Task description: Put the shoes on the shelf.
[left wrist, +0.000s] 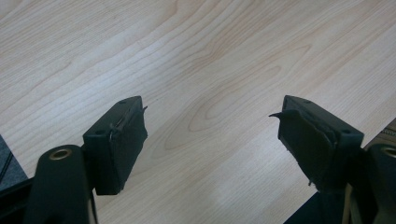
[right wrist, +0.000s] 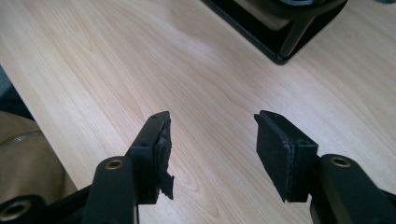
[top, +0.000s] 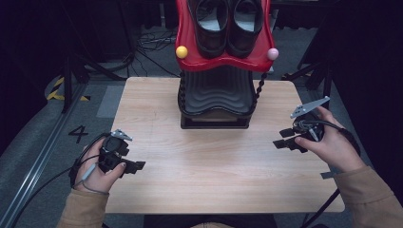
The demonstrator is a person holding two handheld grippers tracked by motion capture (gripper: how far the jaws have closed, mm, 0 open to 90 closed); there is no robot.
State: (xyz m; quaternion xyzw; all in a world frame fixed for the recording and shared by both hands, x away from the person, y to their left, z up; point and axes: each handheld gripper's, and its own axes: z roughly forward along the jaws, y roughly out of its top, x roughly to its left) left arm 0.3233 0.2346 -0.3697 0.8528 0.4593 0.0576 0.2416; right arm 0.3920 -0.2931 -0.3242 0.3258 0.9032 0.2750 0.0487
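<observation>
Left gripper (top: 138, 166) low over the near left part of the counter (top: 199, 175), held in the left hand (top: 95, 171), tips turned toward the middle of the wood. Fingers (left wrist: 116, 144) spread wide in the left gripper view, with bare wood grain between them and nothing pinched.

Further right, at the far middle of the counter, black ribbed stand (top: 216, 95) sitting upright on the wood, well apart from both grippers. Above it, red tray (top: 223, 64) with a wavy front lip, carrying a pair of black shoes (top: 228, 23) side by side, toes toward the near edge. Yellow ball (top: 181, 52) at the tray's left front corner, pink ball (top: 272, 53) at its right front corner. Corner of the stand's black base (right wrist: 271, 42) at the top of the right gripper view, apart from the fingers there.

Right gripper (top: 280, 137) at the right side of the counter, gripped by the right hand (top: 332, 147), grey plate on top, tips facing left toward the middle. Fingers (right wrist: 285, 154) apart, holding nothing, plain wood showing in the gap; whether they touch the counter cannot be told. Frayed pad on the other finger. Tan sleeve (right wrist: 23, 154) at the left edge of that view.
</observation>
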